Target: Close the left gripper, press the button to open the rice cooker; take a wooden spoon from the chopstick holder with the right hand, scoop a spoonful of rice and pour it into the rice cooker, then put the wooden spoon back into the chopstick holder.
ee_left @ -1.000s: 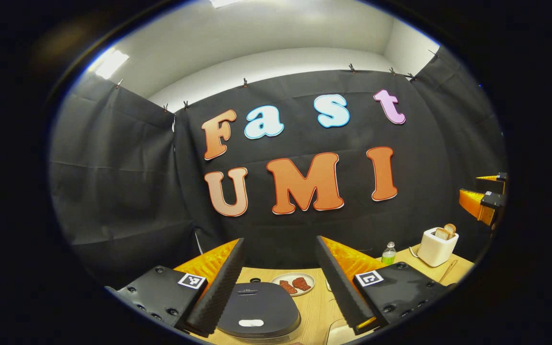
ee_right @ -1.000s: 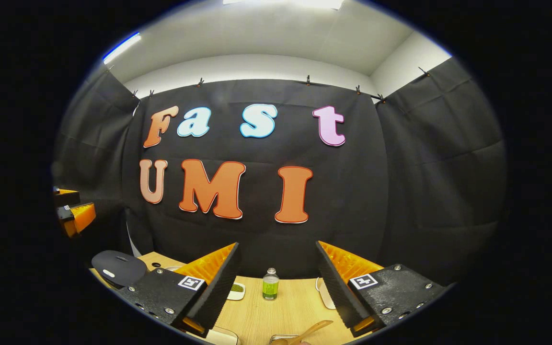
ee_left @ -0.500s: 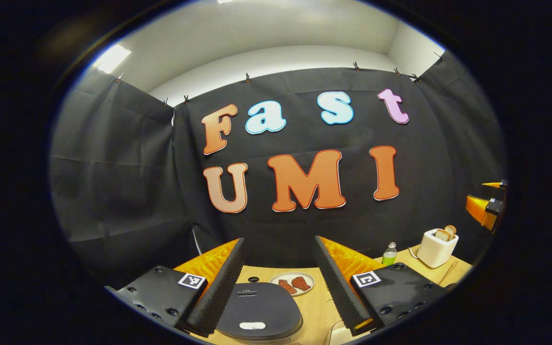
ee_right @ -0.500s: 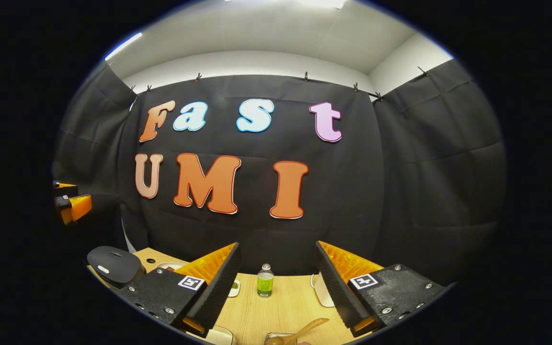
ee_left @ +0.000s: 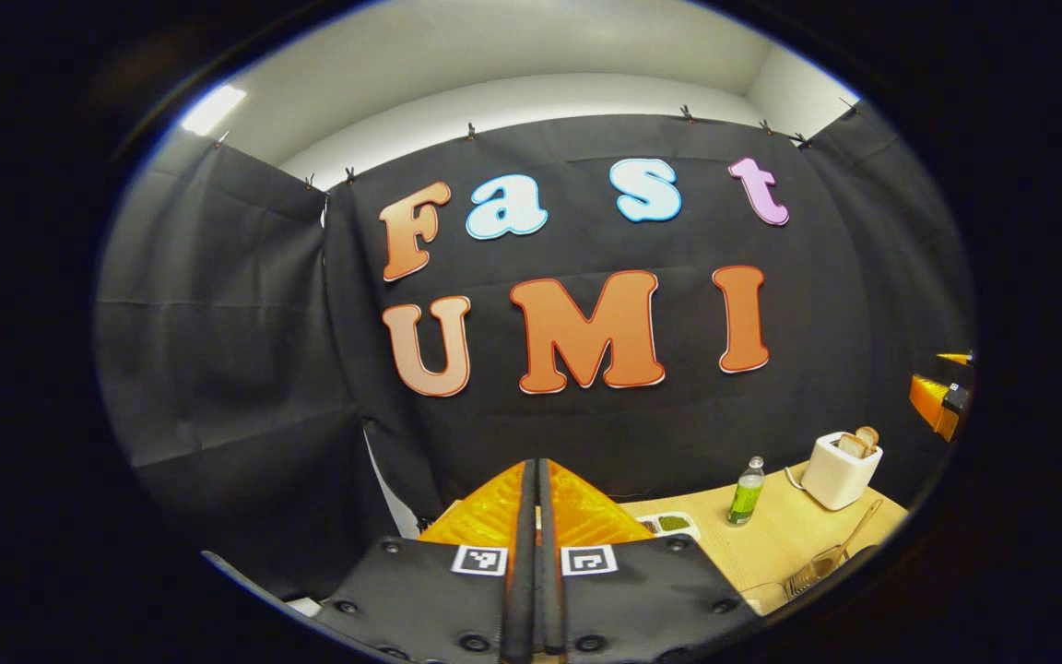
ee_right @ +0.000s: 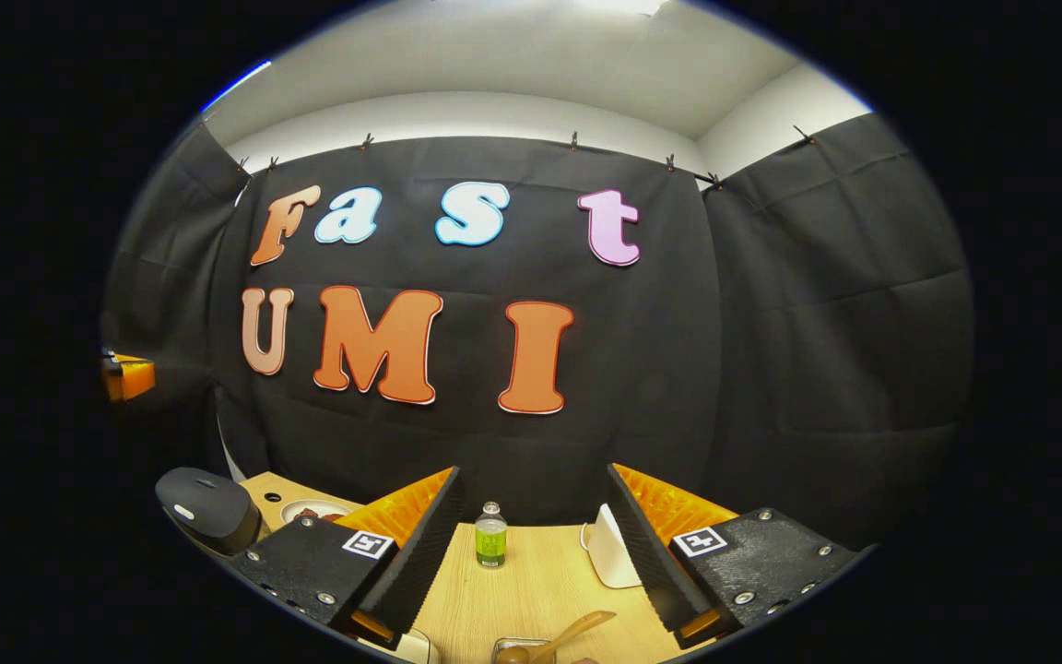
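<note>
My left gripper (ee_left: 536, 470) is shut, its two fingers pressed together with nothing between them, and they hide the table straight ahead. In the right gripper view the dark rice cooker (ee_right: 204, 507) stands at the far left with its lid down. My right gripper (ee_right: 533, 472) is open and empty above the table. Just below it, the wooden spoon (ee_right: 572, 629) leans out of the clear chopstick holder (ee_right: 514, 651) at the bottom edge. The left gripper view has the spoon (ee_left: 852, 533) and holder (ee_left: 812, 576) at the lower right, and the right gripper (ee_left: 941, 406) farther off.
A green bottle (ee_right: 490, 537) stands on the wooden table (ee_right: 531, 590), and a white toaster (ee_right: 607, 558) is beside my right finger. In the left gripper view the toaster (ee_left: 840, 470) holds toast, with a white dish (ee_left: 669, 524) of green bits nearby. A plate (ee_right: 305, 509) lies by the cooker.
My left gripper has gone from open to shut, and its fingers now cover the cooker that showed between them. The right gripper stays open; its view has shifted a little.
</note>
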The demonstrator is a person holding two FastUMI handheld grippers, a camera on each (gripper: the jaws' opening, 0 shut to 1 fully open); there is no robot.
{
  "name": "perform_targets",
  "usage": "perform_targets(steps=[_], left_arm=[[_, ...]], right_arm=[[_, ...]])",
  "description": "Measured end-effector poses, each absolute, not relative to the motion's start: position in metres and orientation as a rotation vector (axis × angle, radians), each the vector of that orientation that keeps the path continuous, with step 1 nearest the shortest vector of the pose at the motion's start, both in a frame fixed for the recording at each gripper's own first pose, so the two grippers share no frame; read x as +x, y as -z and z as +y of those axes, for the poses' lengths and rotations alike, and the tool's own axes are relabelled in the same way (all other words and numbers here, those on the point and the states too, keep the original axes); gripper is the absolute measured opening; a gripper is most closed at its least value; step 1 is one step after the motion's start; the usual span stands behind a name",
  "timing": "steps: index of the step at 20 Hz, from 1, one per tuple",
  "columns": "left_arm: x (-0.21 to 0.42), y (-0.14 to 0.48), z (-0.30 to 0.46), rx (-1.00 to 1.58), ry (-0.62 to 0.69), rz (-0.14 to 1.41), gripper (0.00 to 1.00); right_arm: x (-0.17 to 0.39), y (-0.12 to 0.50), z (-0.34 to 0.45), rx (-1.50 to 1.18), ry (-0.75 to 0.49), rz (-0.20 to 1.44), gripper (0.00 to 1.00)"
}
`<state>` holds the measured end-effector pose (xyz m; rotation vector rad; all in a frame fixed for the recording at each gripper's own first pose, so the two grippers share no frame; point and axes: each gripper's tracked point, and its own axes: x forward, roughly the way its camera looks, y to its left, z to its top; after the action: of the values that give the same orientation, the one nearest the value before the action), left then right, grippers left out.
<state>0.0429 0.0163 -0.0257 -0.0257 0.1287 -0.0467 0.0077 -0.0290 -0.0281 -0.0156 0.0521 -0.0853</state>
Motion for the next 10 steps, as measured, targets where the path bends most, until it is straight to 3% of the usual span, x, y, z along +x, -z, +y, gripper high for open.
perform_targets(steps=[3, 9, 10], left_arm=[[0.051, 0.054, 0.027, -0.079, 0.048, 0.29, 0.05], [0.057, 0.168, 0.055, -0.162, 0.01, 0.838, 0.01], [0.054, 0.184, 0.059, -0.177, 0.006, 0.914, 0.04]], right_arm=[[0.007, 0.034, -0.035, -0.021, 0.099, 0.068, 0.94], [0.0, 0.056, -0.05, -0.023, 0.134, 0.116, 0.95], [-0.001, 0.06, -0.052, -0.022, 0.139, 0.127, 0.95]])
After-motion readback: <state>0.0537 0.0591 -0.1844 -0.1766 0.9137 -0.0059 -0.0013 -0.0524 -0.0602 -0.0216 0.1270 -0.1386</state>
